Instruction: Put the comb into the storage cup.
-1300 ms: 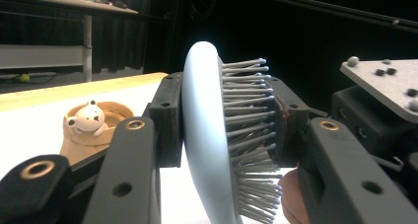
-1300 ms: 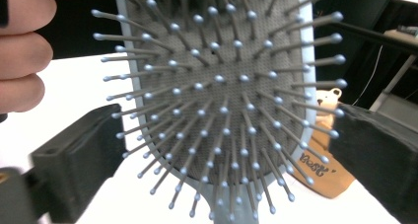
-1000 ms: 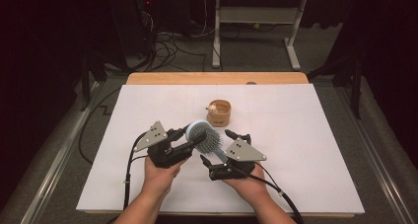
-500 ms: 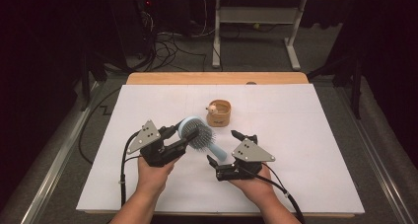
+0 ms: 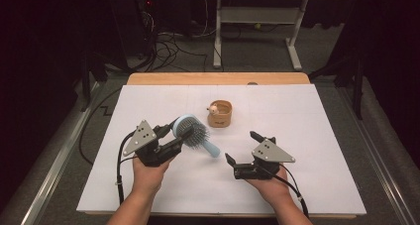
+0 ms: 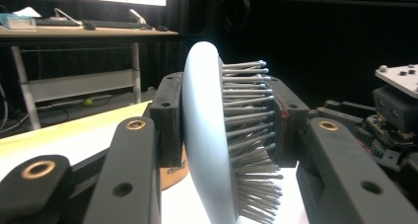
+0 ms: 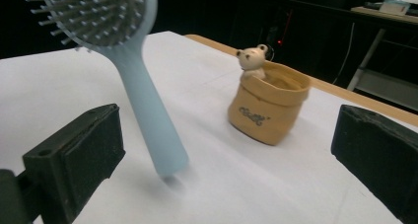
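High view: nearest the person, two forearms enter from the bottom edge. The right gripper [image 5: 241, 148] sits low over the white table sheet [image 5: 317, 185], jaws spread wide with nothing between them. The left gripper [image 5: 177, 135] is raised just off the sheet, jaws pinching the head of a pale blue hairbrush [image 5: 194, 134]. One pad presses the smooth back of the head, the other bears on the bristles. The brush handle [image 5: 210, 148] slants down to the sheet between the two grippers, well apart from the right jaws. Right gripper view confirms the handle tip at or just above the sheet; contact cannot be told. Farther back, near the sheet's middle, stands a tan pouch [image 5: 220, 114], upright, with a small bear figure [image 5: 213, 108] at its rim. Beyond lies the wooden table edge [image 5: 218, 79].
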`<state>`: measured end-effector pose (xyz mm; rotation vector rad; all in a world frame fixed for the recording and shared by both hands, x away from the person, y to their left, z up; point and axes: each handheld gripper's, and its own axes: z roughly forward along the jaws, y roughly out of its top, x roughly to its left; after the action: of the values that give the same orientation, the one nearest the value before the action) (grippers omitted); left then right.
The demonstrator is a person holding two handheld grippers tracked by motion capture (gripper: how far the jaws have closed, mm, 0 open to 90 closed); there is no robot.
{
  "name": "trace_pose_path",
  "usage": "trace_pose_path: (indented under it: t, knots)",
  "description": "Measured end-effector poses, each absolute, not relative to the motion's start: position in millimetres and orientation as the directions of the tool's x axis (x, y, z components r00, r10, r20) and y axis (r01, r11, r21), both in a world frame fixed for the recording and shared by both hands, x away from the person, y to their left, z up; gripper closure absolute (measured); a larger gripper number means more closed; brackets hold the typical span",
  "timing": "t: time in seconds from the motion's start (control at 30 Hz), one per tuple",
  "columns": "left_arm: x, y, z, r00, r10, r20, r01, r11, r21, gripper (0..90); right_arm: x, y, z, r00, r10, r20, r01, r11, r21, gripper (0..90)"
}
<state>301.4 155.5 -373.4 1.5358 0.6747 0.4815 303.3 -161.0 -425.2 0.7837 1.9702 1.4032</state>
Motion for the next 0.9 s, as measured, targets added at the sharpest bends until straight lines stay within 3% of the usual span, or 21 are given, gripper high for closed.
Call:
trace_pose_path:
  t: [0.9]
  knots:
    - [301.2, 173.3, -367.9, 0.696, 0.714, -0.071, 0.102, -0.001, 0.995, 58.0, 302.6, -230.3, -444.9, -0.540, 0.837, -0.093, 0.200, 0.234, 0.951, 0.3]
